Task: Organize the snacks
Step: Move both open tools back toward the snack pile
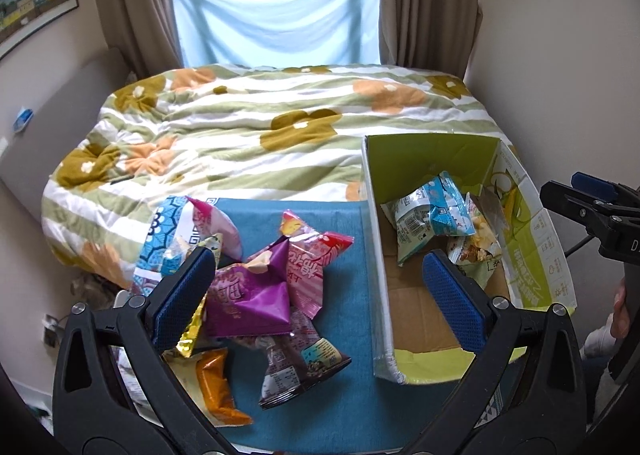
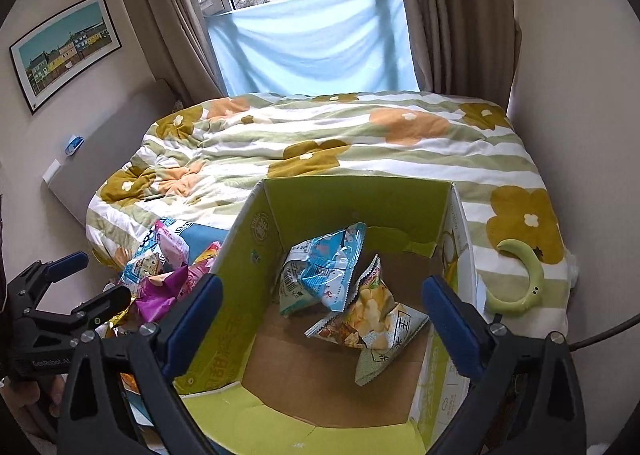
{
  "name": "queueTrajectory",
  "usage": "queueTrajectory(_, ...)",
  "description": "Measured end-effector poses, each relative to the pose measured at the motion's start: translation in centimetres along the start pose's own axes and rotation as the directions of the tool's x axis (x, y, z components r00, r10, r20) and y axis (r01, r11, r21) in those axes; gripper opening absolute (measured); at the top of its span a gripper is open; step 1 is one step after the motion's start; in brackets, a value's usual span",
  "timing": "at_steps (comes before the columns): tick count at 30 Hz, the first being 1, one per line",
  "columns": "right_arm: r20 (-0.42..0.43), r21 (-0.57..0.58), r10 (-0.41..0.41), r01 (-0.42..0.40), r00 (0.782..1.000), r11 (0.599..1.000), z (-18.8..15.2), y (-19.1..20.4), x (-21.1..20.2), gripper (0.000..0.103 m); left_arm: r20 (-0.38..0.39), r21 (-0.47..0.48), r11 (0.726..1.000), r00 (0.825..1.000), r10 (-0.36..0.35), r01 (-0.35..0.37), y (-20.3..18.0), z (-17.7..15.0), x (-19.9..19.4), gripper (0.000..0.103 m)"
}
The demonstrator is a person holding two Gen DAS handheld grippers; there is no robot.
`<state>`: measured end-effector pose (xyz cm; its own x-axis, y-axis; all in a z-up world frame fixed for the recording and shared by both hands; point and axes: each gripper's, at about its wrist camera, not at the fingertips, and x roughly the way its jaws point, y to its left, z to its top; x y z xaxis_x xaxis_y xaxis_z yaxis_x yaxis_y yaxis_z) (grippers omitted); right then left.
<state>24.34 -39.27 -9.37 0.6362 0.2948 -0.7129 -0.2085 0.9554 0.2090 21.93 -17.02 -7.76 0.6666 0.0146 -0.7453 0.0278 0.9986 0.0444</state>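
Observation:
A pile of snack packets lies on a blue mat point(image 1: 344, 223): a purple packet point(image 1: 256, 295), a pink one point(image 1: 316, 263), a brown one point(image 1: 296, 367), an orange one point(image 1: 216, 383). My left gripper point(image 1: 320, 295) is open and empty above the pile. A green cardboard box point(image 1: 372, 215) stands to the right. It holds a blue packet point(image 2: 324, 271) and a popcorn packet point(image 2: 372, 319). My right gripper point(image 2: 324, 323) is open and empty over the box; it also shows in the left wrist view point(image 1: 592, 203).
The mat and box rest on a bed with a flowered quilt point(image 1: 248, 135). A green crescent-shaped object point(image 2: 524, 283) lies on the quilt right of the box. A wall stands to the right, a headboard to the left, a curtained window behind.

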Motion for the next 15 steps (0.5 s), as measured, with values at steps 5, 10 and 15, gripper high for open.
queueTrajectory(5, 0.045, -0.017, 0.004, -0.003, 0.999, 1.0, -0.9, 2.5, -2.9, 0.099, 0.034, -0.031, 1.0, 0.999, 0.002, -0.001, 3.3, -1.1, -2.8, 0.103)
queueTrajectory(10, 0.078, -0.009, 0.003, -0.002, 0.997, 1.0, -1.8, 6.1, -5.2, 0.099, 0.049, -0.063, 0.998, 0.999, 0.0, 0.003, 7.9, -2.5, -5.0, 0.103)
queueTrajectory(15, 0.098, 0.003, -0.01, 0.009, 0.995, 1.0, -3.4, 10.9, -5.8, 0.099, 0.039, -0.063, 0.998, 0.999, 0.01, -0.008, 13.6, -4.4, -6.4, 0.103)
